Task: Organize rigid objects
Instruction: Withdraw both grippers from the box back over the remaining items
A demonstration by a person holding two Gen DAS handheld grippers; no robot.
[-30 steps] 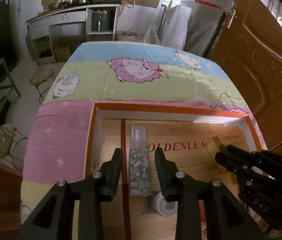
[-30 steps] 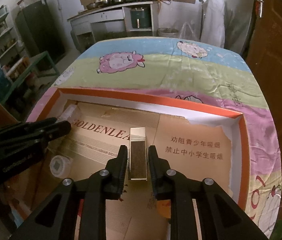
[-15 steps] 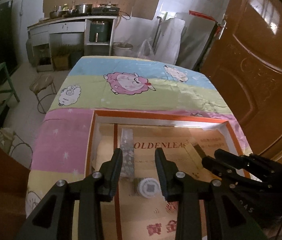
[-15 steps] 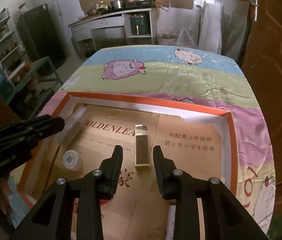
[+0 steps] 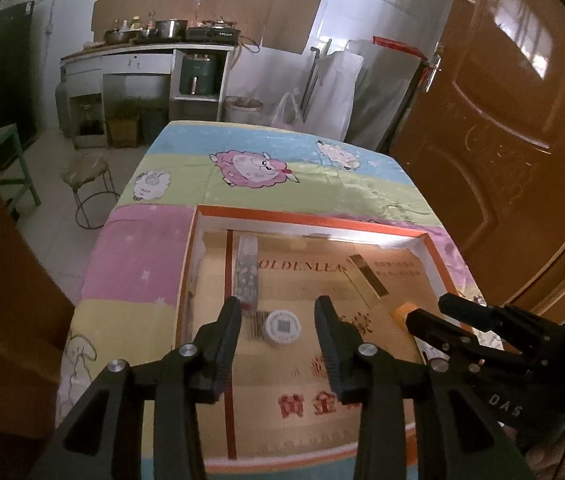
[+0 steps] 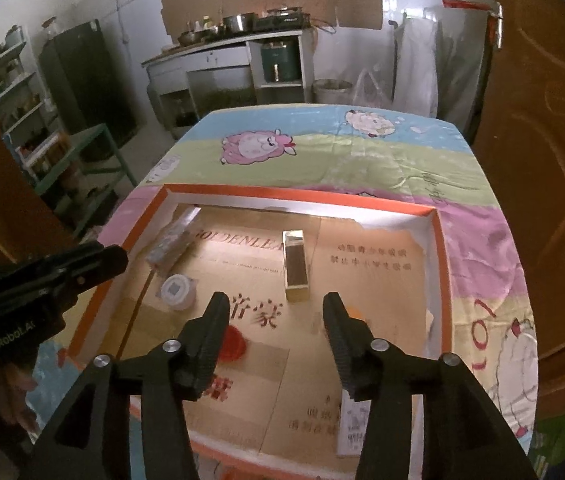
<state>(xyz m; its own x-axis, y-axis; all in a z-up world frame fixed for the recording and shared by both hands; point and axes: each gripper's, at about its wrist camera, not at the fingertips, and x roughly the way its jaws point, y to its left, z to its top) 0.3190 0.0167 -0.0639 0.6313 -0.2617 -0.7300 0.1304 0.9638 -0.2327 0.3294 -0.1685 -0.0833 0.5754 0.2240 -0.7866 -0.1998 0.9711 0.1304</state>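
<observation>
An orange-rimmed cardboard tray (image 5: 310,216) (image 6: 302,194) lies on the table. On its floor rest a floral spray bottle (image 5: 245,270) (image 6: 170,240) by the left wall, a gold rectangular box (image 5: 368,278) (image 6: 295,266) in the middle, and a white round container (image 5: 281,326) (image 6: 177,290). My left gripper (image 5: 277,308) (image 6: 114,256) hovers above the white container, its jaws opening with nothing between them. My right gripper (image 6: 276,302) (image 5: 430,308) hangs just short of the gold box, jaws also opening and empty.
A small orange piece (image 6: 352,312) and a red disc (image 6: 231,346) lie near the tray's front, with a small white box (image 6: 352,424) at its front right. The sheep-print cloth (image 5: 282,184) covers the table. A wooden door (image 5: 502,140) stands right, a stool (image 5: 86,176) left.
The right gripper let go of the gold box, and the left gripper drew away from the spray bottle. Both pulled back and up with jaws wider; both objects now lie on the tray floor.
</observation>
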